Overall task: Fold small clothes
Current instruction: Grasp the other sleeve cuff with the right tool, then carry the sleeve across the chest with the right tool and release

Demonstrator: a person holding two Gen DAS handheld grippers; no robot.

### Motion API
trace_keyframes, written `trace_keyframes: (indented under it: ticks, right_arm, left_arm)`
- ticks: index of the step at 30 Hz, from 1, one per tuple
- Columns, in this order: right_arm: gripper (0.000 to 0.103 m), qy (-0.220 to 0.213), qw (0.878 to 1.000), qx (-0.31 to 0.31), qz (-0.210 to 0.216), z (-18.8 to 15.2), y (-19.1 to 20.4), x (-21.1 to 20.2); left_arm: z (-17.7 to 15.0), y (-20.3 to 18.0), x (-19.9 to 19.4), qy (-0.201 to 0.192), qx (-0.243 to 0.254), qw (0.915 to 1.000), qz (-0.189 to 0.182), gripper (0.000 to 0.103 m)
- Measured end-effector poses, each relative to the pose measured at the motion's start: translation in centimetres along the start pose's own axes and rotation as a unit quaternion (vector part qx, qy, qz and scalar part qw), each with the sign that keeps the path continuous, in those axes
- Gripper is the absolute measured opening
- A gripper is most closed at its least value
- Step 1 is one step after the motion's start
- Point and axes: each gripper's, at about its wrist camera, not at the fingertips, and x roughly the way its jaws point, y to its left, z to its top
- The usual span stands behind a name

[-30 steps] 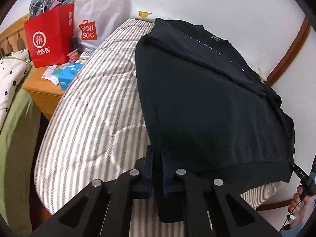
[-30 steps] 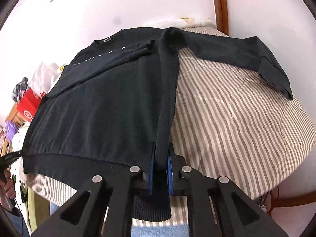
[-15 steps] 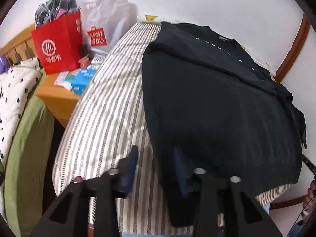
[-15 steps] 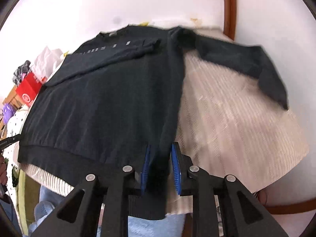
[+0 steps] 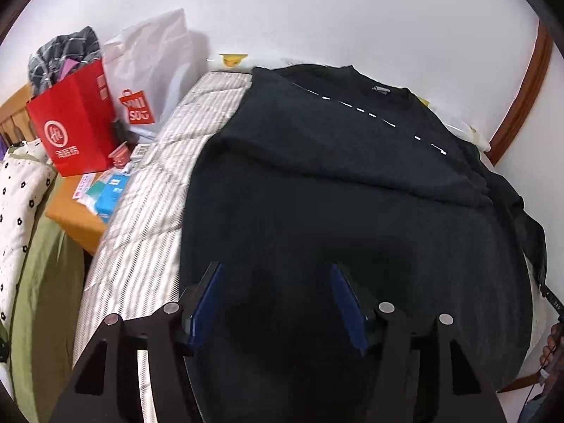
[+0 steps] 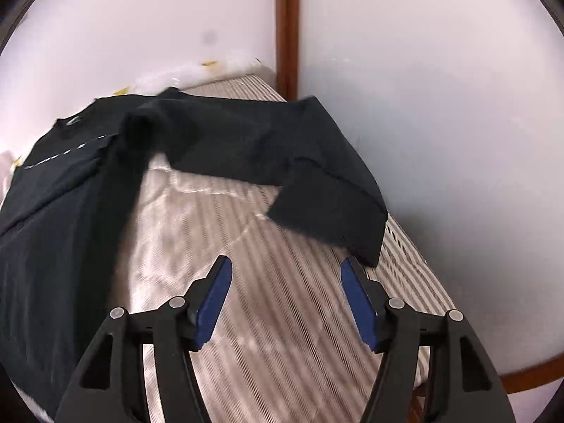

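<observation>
Risks first. The right sleeve [image 6: 268,155] is lying stretched out across the striped bed [image 6: 282,317] toward the wall, its cuff [image 6: 338,222] doubled over and sitting close to the bed's edge. A grab there is likely catching only one layer of the doubled cuff, so the sleeve could be unfolding mid-carry and landing crooked. A gripper digging in too low could be pinching the bed cover along with the cloth and dragging it. On the other side, the black sweater [image 5: 335,211] body is hanging slightly over the near edge of the bed, so any tug could be sliding the whole garment off or undoing the left sleeve, which looks already folded across the chest.

Right gripper [image 6: 285,299]: spread wide, holding nothing, hovering above bare striped cover. The cuff is just ahead of it and a little to the right, near the right finger's tip, apart from it. The sweater body is off to its left.

Left gripper [image 5: 275,303]: also spread wide, empty, hovering over the lower left part of the sweater body, with dark cloth filling the gap between its fingers; contact hard to tell.

Sweater is lying flat on the bed, collar toward the far wall. A red bag [image 5: 74,123] and a white bag [image 5: 151,70] are sitting beyond the bed's left side.
</observation>
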Motion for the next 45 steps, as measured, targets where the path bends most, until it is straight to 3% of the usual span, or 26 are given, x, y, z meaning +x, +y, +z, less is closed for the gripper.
trace_keyframes:
  ticks: [7,11,12,14,15,16,17,21,26,33,40,45]
  right_arm:
    - [0.064,-0.003,0.997,-0.041,-0.061,1.3,1.4,4.2]
    - [0.063,-0.01,0.996,-0.032,-0.086,2.3,1.0,5.2]
    - [0.061,-0.011,0.995,-0.027,-0.093,2.5,0.6,5.3]
    - [0.038,-0.008,0.995,-0.012,-0.101,2.8,-0.2,5.5]
    - [0.032,-0.01,0.996,-0.007,-0.094,2.9,-0.5,5.3]
    - [0.015,-0.007,0.997,0.0,-0.077,3.0,-1.0,5.0]
    - [0.01,-0.004,0.998,0.006,-0.068,3.2,-1.3,5.0]
    - [0.006,-0.016,0.999,0.025,-0.043,4.0,-2.1,2.6]
    - [0.005,-0.048,0.998,0.038,0.033,6.7,-0.3,-1.9]
    - [0.005,-0.089,0.986,0.013,0.142,12.2,7.5,-7.6]
    - [0.005,-0.111,0.96,-0.06,0.248,15.4,21.4,-12.3]
    - [0.005,-0.098,0.94,-0.097,0.312,16.0,32.3,-12.1]
  left_arm:
    - [0.9,-3.2,2.9,0.029,0.018,0.9994,0.009,0.06]
    - [1.3,-4.2,3.8,0.039,0.029,0.9987,0.015,0.06]
    - [1.3,-4.3,3.9,0.039,0.03,0.9987,0.015,0.06]
    - [1.6,-4.3,3.9,0.038,0.031,0.9987,0.012,0.06]
    - [1.6,-4.2,3.8,0.037,0.03,0.9988,0.011,0.06]
    - [1.6,-4.2,3.8,0.036,0.03,0.9989,0.01,0.06]
    - [1.7,-4.1,3.8,0.035,0.03,0.9989,0.007,0.06]
    - [1.8,-3.5,4.0,0.036,0.025,0.999,0.0,0.06]
    - [1.9,-2.3,3.8,0.032,0.02,0.9992,-0.011,0.06]
    - [2.2,-0.5,3.4,0.024,0.018,0.9995,-0.008,0.06]
    - [3.2,2.1,3.6,0.015,-0.003,0.9997,-0.021,0.06]
    - [4.4,3.8,3.6,0.01,-0.007,0.9996,-0.026,0.06]
